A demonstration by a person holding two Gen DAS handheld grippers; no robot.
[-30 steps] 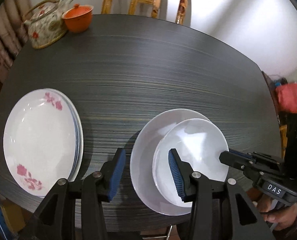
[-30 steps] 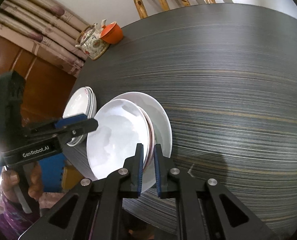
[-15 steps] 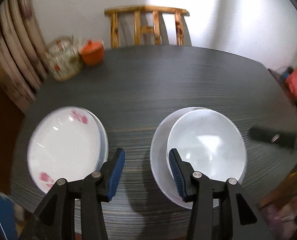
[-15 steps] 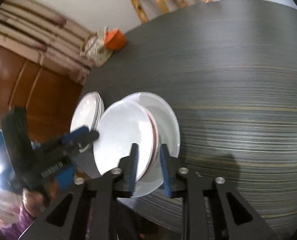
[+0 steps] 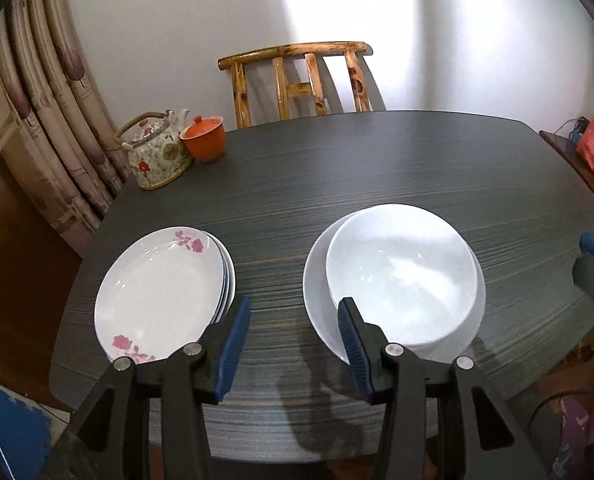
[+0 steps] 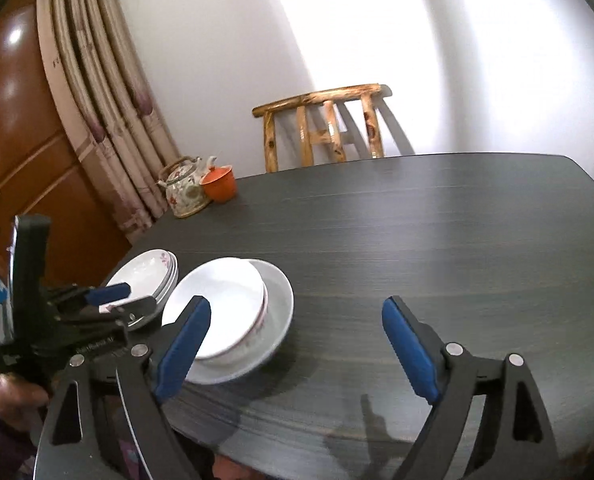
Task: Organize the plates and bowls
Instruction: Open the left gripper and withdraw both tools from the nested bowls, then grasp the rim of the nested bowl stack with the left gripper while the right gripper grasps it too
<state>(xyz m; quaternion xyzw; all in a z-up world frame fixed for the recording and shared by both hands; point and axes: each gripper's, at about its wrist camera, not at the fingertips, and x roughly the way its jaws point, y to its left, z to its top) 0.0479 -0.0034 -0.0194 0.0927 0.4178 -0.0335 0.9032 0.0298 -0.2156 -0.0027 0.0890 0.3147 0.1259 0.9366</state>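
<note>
White bowls (image 5: 401, 276) sit nested near the front edge of the dark table (image 5: 377, 168), just right of the stack of flowered plates (image 5: 161, 296). My right gripper (image 6: 297, 344) has just been opening; its jaws are spread wide with nothing between them, beside the bowls. My left gripper (image 5: 293, 340) hangs released over bare tabletop between plates and bowls, holding nothing.

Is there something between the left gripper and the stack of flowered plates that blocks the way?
Nothing visible does. The left gripper hangs with open, empty jaws above the near table edge, and the flowered plates lie just beyond its left finger with only bare tabletop around them.
</note>
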